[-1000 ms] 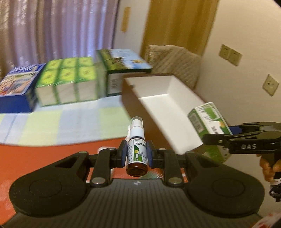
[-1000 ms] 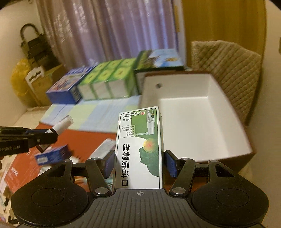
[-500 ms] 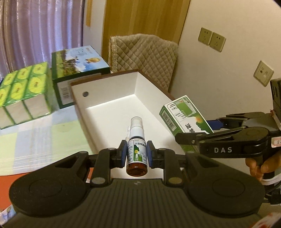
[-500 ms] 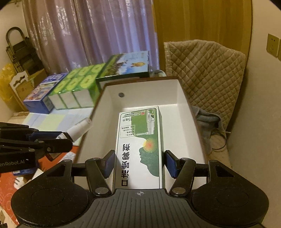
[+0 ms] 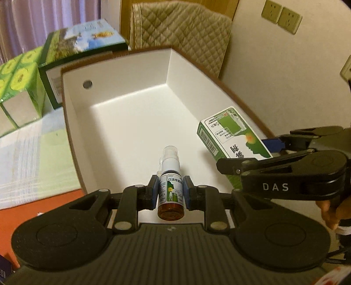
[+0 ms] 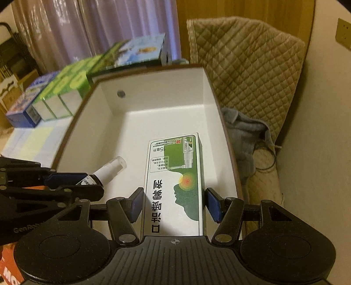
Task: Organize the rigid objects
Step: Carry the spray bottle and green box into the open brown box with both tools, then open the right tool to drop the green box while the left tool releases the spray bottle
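Amber spray bottle (image 5: pixel 170 193), white nozzle, green-white label.

Both tools (image 5: pixel 170 189) (image 6: pixel 173 202), now over the white bin (image 5: pixel 72 92).

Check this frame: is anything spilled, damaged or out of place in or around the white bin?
Nothing stands out. The white bin is bare and clean inside. The spray bottle sits capped in the left gripper; the green carton in the right gripper looks undented.

A room in a home is showing: purple curtains (image 6: pixel 65 32) are hanging, a quilted chair cover (image 6: pixel 245 65) is draping, wall sockets (image 5: pixel 280 15) are sitting nearby.
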The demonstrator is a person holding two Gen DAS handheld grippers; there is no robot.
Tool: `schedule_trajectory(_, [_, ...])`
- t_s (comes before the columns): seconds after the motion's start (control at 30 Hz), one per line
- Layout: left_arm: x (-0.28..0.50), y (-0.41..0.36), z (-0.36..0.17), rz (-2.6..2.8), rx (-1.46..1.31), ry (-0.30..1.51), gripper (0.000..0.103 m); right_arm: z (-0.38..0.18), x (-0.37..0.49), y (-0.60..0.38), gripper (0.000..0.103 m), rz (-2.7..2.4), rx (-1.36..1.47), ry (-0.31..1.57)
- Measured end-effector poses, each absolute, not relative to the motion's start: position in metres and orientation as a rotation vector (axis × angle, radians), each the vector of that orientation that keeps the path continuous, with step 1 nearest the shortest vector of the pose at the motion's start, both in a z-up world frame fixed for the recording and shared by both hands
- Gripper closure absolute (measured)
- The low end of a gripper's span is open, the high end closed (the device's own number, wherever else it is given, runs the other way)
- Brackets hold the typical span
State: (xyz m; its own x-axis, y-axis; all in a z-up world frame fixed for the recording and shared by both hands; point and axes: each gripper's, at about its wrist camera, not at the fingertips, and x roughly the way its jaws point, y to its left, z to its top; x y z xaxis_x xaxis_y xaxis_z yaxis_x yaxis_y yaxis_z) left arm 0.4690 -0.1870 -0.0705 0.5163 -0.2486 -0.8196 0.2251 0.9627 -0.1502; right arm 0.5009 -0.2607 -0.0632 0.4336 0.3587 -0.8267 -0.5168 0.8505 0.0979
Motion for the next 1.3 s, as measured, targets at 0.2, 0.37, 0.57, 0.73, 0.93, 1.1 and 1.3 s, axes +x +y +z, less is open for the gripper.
schedule_trajectory(0.2, [0.474,-0.191,-0.086,-0.293,-0.034,1.032,0.083,-0.075,0.507,-0.256,0.046,0.561,-0.224,1.003])
schedule_trajectory(0.37, [0.476,-0.192,-0.09,-0.295,-0.014,1.05,0.08,-0.076,0.512,-0.249,0.046,0.574,-0.283,0.998])
schedule_trajectory(0.57, [0.472,-0.191,-0.09,-0.313,0.009,1.064,0.068,-0.076,0.513,-0.249,0.036,0.611,-0.288,1.004])
schedule_trajectory(0.73, [0.468,-0.192,-0.088,-0.326,0.017,1.067,0.068,-0.073,0.513,-0.252,0.036,0.609,-0.285,1.008])
schedule_trajectory(0.93, [0.468,-0.189,-0.087,-0.331,0.014,1.064,0.067,-0.07,0.511,-0.256,0.036,0.607,-0.272,1.006])
schedule_trajectory(1.1, [0.462,-0.188,-0.081,-0.331,0.011,1.054,0.067,-0.066,0.504,-0.259,0.036,0.607,-0.257,0.996])
schedule_trajectory(1.3, [0.453,-0.185,-0.07,-0.331,-0.001,1.027,0.067,-0.056,0.494,-0.263,0.036,0.614,-0.233,0.974])
